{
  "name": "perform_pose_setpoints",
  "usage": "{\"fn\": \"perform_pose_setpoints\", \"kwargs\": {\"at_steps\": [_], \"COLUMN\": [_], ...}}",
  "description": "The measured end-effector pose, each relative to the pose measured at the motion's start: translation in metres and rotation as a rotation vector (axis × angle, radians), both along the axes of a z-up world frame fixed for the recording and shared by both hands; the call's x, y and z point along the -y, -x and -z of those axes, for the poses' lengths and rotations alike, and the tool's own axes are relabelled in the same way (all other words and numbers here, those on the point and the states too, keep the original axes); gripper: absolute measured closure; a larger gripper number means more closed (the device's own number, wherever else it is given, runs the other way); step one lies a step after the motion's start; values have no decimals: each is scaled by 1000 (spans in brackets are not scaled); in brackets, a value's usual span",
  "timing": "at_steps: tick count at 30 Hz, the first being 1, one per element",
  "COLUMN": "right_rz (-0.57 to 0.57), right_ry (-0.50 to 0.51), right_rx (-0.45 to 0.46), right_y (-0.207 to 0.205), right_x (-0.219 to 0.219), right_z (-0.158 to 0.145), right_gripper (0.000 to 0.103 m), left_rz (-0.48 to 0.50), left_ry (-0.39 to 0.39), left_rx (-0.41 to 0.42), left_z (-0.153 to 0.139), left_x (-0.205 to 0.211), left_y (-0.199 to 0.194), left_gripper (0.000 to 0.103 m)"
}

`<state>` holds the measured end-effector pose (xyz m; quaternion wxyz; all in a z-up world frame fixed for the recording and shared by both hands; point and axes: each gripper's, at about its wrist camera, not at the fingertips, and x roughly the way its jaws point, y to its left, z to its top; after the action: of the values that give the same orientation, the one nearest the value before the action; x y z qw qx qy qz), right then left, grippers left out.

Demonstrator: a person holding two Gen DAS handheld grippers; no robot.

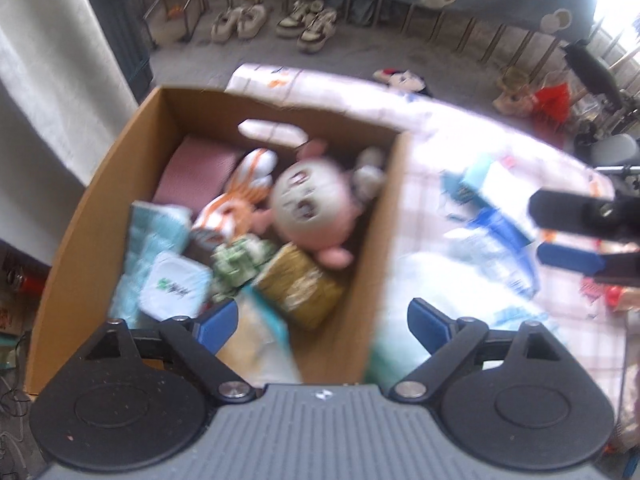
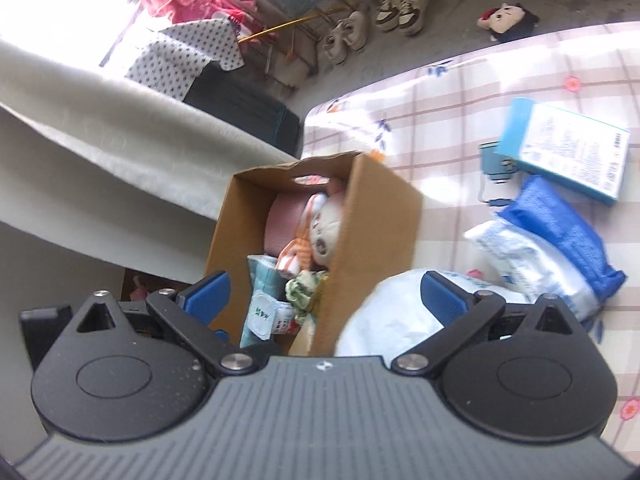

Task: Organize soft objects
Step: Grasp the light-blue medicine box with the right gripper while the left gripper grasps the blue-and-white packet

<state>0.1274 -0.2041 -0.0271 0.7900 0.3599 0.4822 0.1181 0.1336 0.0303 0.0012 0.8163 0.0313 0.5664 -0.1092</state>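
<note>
Landmark: cardboard box (image 2: 376, 216), open-topped, standing on the bed.

1. Bed cover (image 2: 500, 80), pink plaid with small flowers; lies under the box and spreads out to its right.
2. Cardboard box, brown, with a hand slot in its far wall; packed with soft goods.
3. White plastic bag (image 2: 384, 316), touching the box's right outer wall near the front corner.
4. Blue-and-white soft pack (image 2: 560, 248), right of the box, beyond the white bag.
5. Light blue carton (image 2: 568, 148), well right of the box, lying flat.
6. Pink folded cloth (image 1: 196, 172), inside the box, far left corner.
7. Round-faced plush doll (image 1: 308, 204), inside the box against its right wall.
8. Orange-and-white striped plush (image 1: 244, 196), inside the box, just left of the doll.
9. White pouch with green print (image 1: 176, 284), inside the box, near left.
10. Left gripper (image 1: 320, 324), above the box's near end, jaws spread wide, nothing between them.
11. Right gripper (image 2: 320, 300), over the box's near right corner, jaws spread wide, empty.
</note>
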Motion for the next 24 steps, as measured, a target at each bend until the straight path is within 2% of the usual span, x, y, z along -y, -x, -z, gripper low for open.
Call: {"fn": "perform_pose_setpoints", "kwargs": {"at_steps": [7, 9, 11, 16, 20, 24], "right_rz": [46, 55, 28, -154, -357, -535], "right_ry": [33, 69, 123, 247, 281, 305], "right_rx": [31, 22, 15, 21, 39, 56], "right_y": [13, 7, -8, -68, -120, -143], "right_x": [88, 119, 146, 176, 172, 154], "right_z": [-10, -7, 2, 36, 69, 94], "right_gripper": [1, 1, 1, 1, 1, 3], "left_rz": [14, 4, -13, -78, -129, -216], "left_ry": [100, 143, 150, 104, 49, 20], "left_rx": [-23, -63, -99, -102, -92, -84], "left_z": [-15, -10, 1, 19, 26, 26], "left_x": [85, 111, 135, 170, 175, 162], "left_y": [2, -2, -9, -12, -5, 3], "left_gripper": [7, 7, 7, 10, 19, 32]}}
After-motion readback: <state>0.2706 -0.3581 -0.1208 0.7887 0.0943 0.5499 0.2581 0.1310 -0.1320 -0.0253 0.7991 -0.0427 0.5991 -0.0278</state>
